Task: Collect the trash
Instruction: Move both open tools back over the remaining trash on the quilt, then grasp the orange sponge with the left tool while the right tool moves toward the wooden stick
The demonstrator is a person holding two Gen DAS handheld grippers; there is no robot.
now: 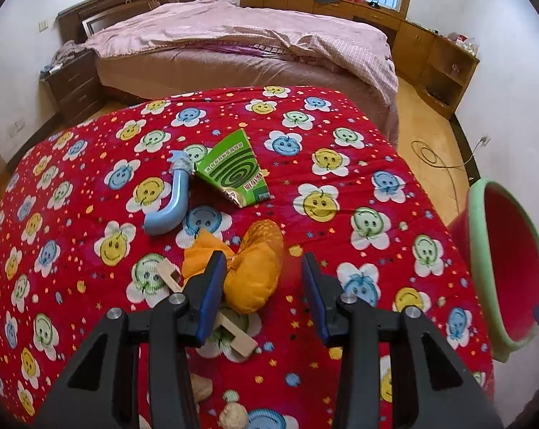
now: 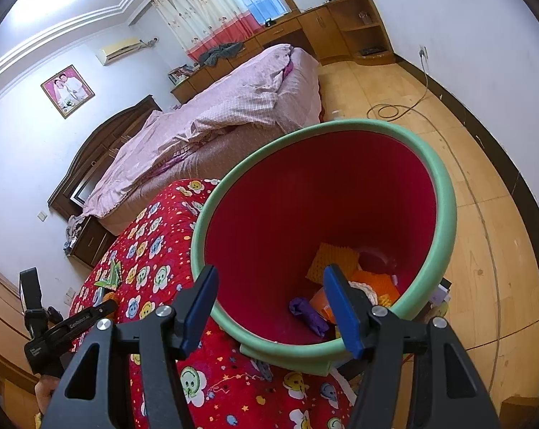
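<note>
Left wrist view: left gripper (image 1: 262, 268) partly open, empty, above orange bag (image 1: 249, 268) on red quilt (image 1: 358, 164); bag at 12 o'clock, just ahead, long axis slanting 10 to 4. Wooden piece (image 1: 233, 332) underneath, blue pipe (image 1: 169, 200) at 11. Right gripper (image 2: 269, 300) wide, empty, over bin (image 2: 444, 214). Open quilt toward 3 o'clock.

Trash lying on the red flower-print quilt (image 1: 341, 214)

Crumpled orange cloth bag (image 1: 258, 268), curved blue plastic pipe (image 1: 172, 203) and flattened green cardboard box (image 1: 233, 171) lie mid-quilt; red green-rimmed bin (image 2: 444, 221) at the quilt's edge.
</note>
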